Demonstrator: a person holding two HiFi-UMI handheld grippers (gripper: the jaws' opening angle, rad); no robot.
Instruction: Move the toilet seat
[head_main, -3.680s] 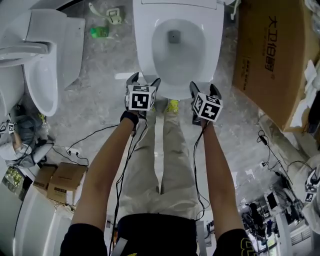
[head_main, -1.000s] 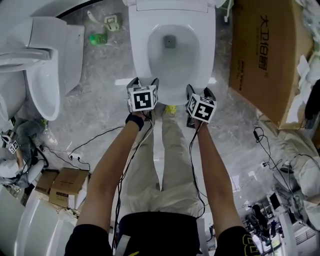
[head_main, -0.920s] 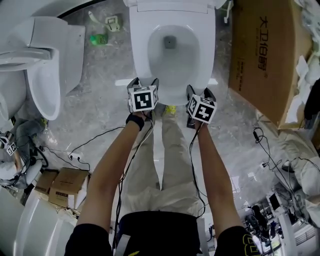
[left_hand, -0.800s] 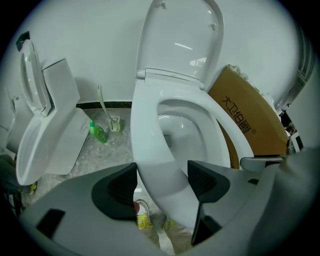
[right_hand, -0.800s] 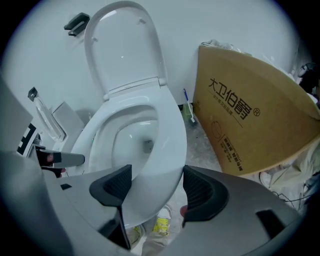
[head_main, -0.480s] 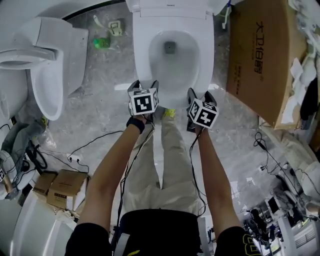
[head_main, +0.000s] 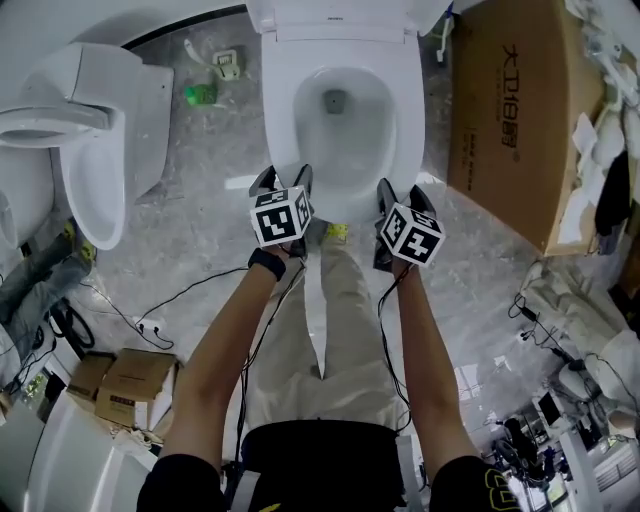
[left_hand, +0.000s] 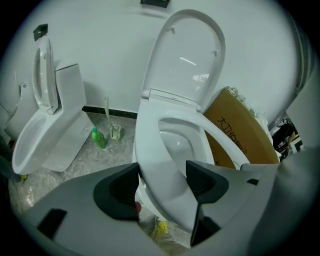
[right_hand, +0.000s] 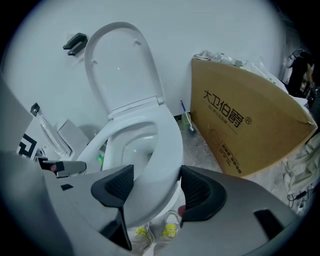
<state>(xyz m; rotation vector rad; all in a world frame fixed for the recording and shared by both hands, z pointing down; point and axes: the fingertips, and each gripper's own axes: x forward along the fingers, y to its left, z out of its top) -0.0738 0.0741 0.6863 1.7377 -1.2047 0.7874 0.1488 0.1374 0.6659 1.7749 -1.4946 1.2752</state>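
Note:
The white toilet seat (head_main: 283, 118) rings the bowl, and the lid (left_hand: 187, 55) stands upright against the wall. My left gripper (head_main: 284, 178) is shut on the seat's front left rim (left_hand: 160, 165), which lies between its dark pads (left_hand: 117, 192). My right gripper (head_main: 403, 192) is shut on the front right rim (right_hand: 167, 145). Both sets of jaws have just been closing with the seat between them. In both gripper views the seat's front tilts up off the bowl. The person's shoes (right_hand: 170, 231) show below the rim.
A second white toilet (head_main: 100, 150) stands at the left. A large cardboard box (head_main: 510, 110) leans close on the right. A green bottle (head_main: 200, 94) and a brush holder (head_main: 228, 66) sit by the wall. Cables (head_main: 160, 300) and small cartons (head_main: 120, 375) lie on the floor.
Both grippers have come up toward the head camera with the front of the seat between their jaws. The marker cubes look larger and sit a little lower in the picture.

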